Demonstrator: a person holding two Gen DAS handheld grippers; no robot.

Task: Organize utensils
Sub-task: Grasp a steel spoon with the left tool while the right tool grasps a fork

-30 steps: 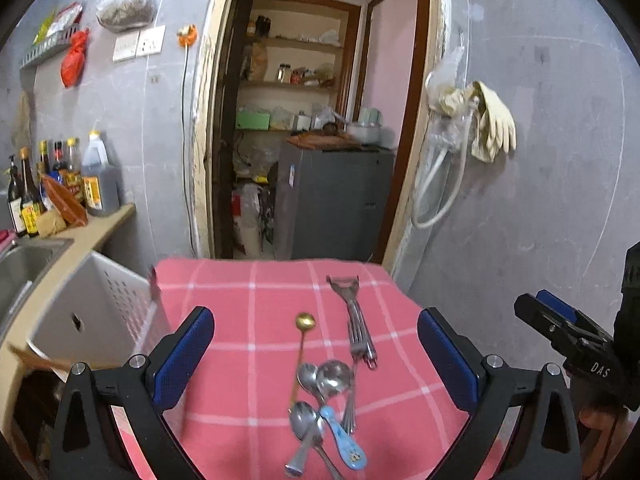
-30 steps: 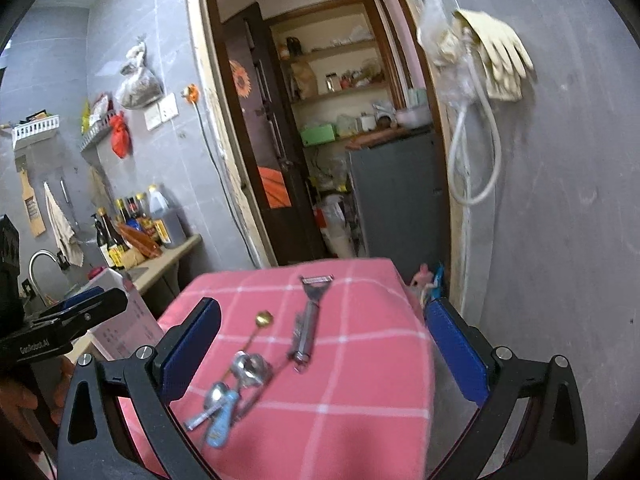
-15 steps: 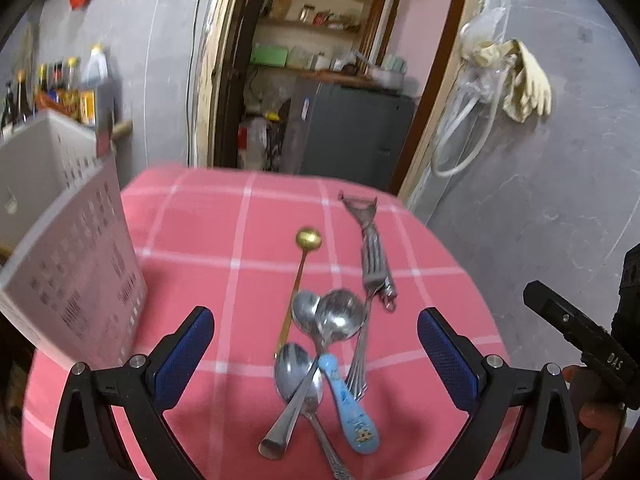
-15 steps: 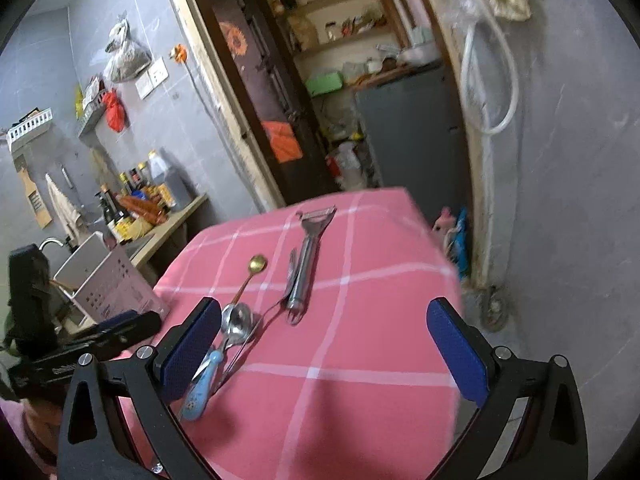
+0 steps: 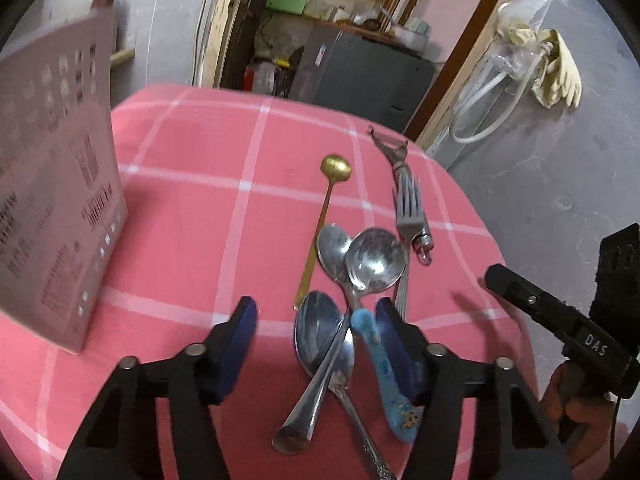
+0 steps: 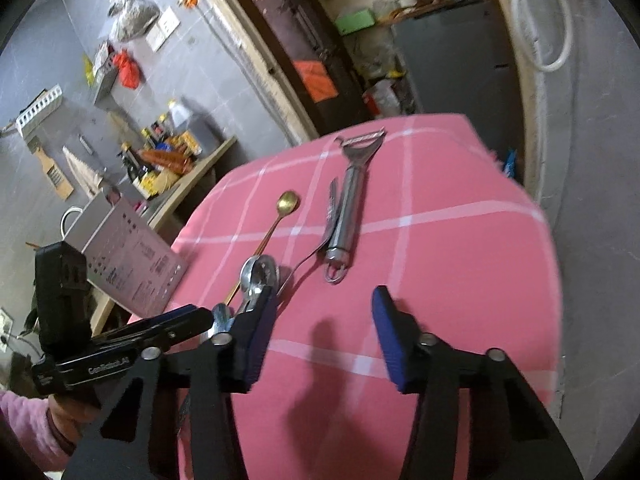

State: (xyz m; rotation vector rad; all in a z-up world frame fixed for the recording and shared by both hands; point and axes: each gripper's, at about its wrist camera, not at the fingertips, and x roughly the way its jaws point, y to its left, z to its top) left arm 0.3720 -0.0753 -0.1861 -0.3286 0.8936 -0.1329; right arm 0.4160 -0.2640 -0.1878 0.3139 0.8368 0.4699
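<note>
Pink checked tablecloth [image 5: 192, 184] now fills more of both frames, and both grippers have narrowed since half a second ago. Left gripper [image 5: 316, 344], half open and empty, straddles the spoon pile [image 5: 348, 280] at lower centre; right gripper [image 6: 324, 332], also half open, holds nothing. Its left finger [image 6: 256, 336] hides the pile's lower part.

Left gripper [image 5: 314, 314] now lower and closer over the spoon pile [image 5: 344, 280]; its fingers [image 5: 240, 336], wide apart a second ago, are narrowed around the spoons and blue-handled spoon [image 5: 384, 372]. Right gripper [image 6: 322, 314] also lower over the worktop [image 6: 460, 248], fingers [image 6: 390, 336] drawn closer together, nothing between.
</note>
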